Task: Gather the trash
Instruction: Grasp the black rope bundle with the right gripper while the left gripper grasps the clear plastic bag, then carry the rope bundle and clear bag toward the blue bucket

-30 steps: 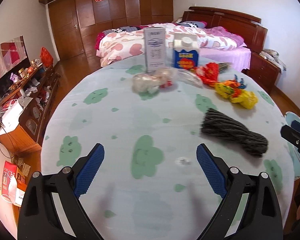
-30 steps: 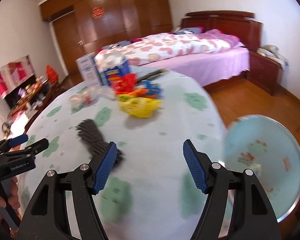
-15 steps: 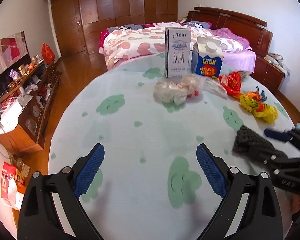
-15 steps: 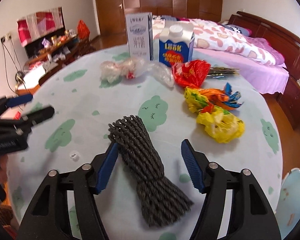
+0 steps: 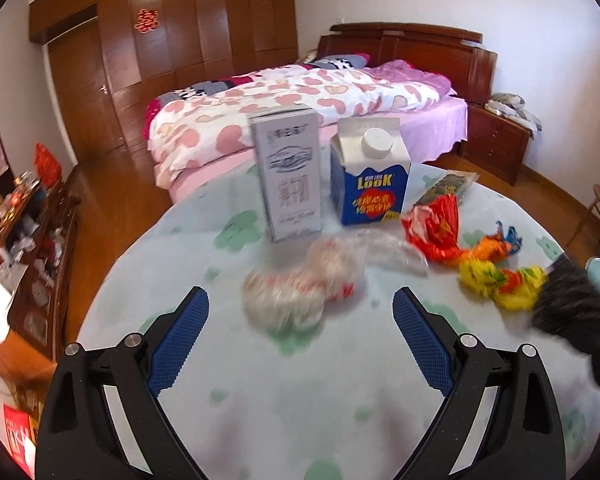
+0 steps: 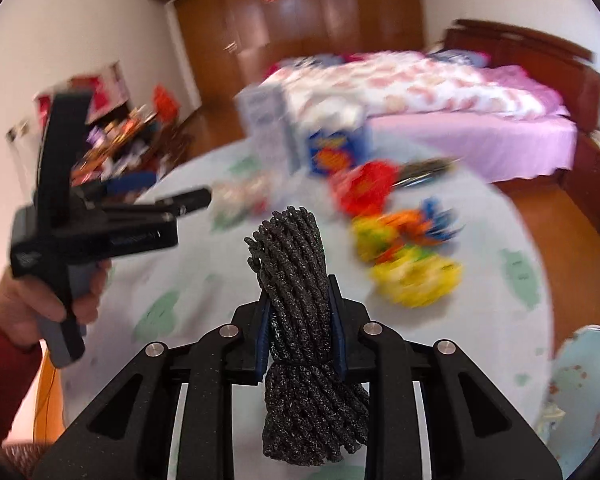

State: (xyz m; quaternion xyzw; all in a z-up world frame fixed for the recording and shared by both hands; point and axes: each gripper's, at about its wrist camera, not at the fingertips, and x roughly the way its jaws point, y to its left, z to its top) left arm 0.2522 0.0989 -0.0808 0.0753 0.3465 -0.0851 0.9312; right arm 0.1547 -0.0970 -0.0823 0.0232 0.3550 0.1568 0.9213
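Observation:
My right gripper (image 6: 300, 300) is shut on a dark grey coiled rope bundle (image 6: 296, 280) and holds it above the round table (image 6: 220, 292); the bundle also shows at the right edge of the left wrist view (image 5: 568, 304). My left gripper (image 5: 300, 320) is open and empty, just short of a clear plastic bag (image 5: 300, 292). Behind it stand a grey carton (image 5: 290, 184) and a blue carton (image 5: 370, 176). A red wrapper (image 5: 436, 228) and yellow wrappers (image 5: 500, 280) lie to the right.
A light blue bin (image 6: 584, 392) stands at the table's right side. A bed (image 5: 300, 96) lies behind the table, a cluttered cabinet (image 5: 24, 232) along the left wall. The left gripper also shows in the right wrist view (image 6: 180, 200).
My right gripper has closed on the rope bundle and lifted it. My left gripper has moved forward toward the plastic bag and cartons.

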